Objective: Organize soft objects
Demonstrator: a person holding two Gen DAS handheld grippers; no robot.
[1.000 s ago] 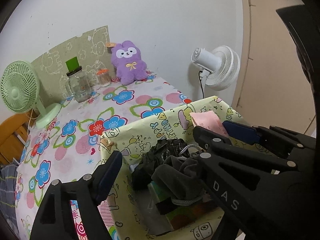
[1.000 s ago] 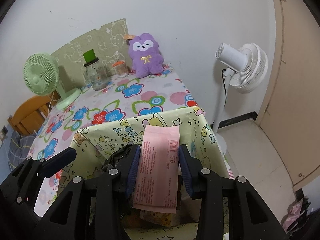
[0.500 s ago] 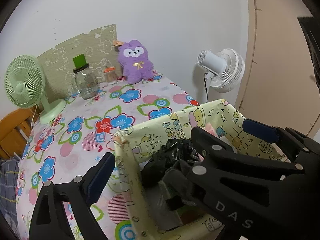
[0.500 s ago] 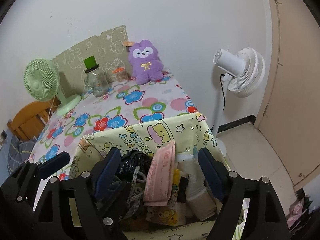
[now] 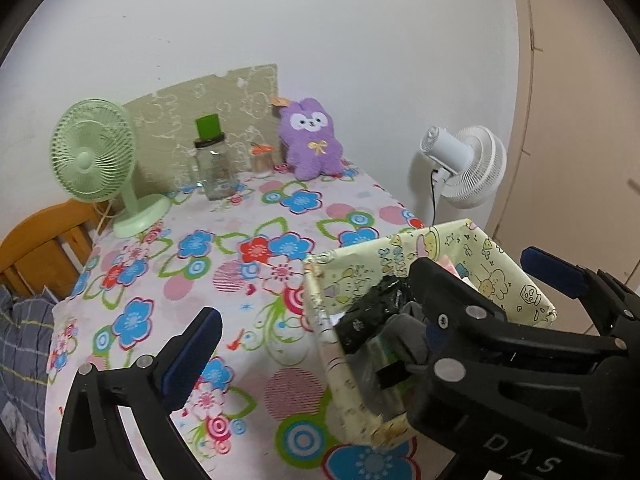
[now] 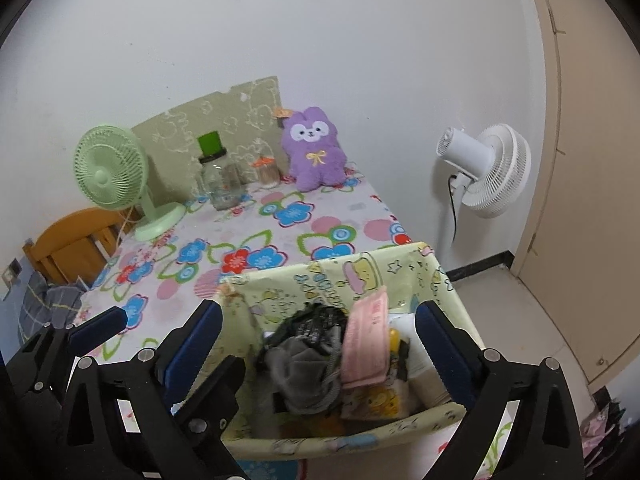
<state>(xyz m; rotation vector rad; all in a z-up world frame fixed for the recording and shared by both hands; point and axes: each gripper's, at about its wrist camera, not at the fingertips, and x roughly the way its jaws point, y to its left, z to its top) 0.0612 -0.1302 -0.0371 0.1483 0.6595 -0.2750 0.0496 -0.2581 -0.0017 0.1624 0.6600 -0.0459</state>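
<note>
A yellow cartoon-print fabric basket (image 6: 340, 276) (image 5: 496, 268) stands at the table's near right corner. In it are a pink pack (image 6: 366, 344) standing on edge, a grey cloth (image 6: 298, 364) and a black crinkled bag (image 6: 320, 320) (image 5: 372, 312). My right gripper (image 6: 318, 332) hovers above the basket; its jaws are opening and its pads touch nothing. My left gripper (image 5: 316, 324) is just left of it, over the basket's left rim, jaws also opening with nothing held. A purple plush rabbit (image 5: 312, 144) (image 6: 314, 152) sits against the back wall.
On the floral tablecloth (image 5: 200, 248) stand a green desk fan (image 5: 94, 152), a glass jar with a green lid (image 5: 214, 168) and a small orange-lidded jar (image 5: 260, 158). A white floor fan (image 6: 484, 168) is right of the table, a wooden chair (image 6: 68, 244) to its left.
The right gripper let go of the pink pack, which now stands in the basket. Both grippers' jaws widened, and both pulled back and up from the basket.
</note>
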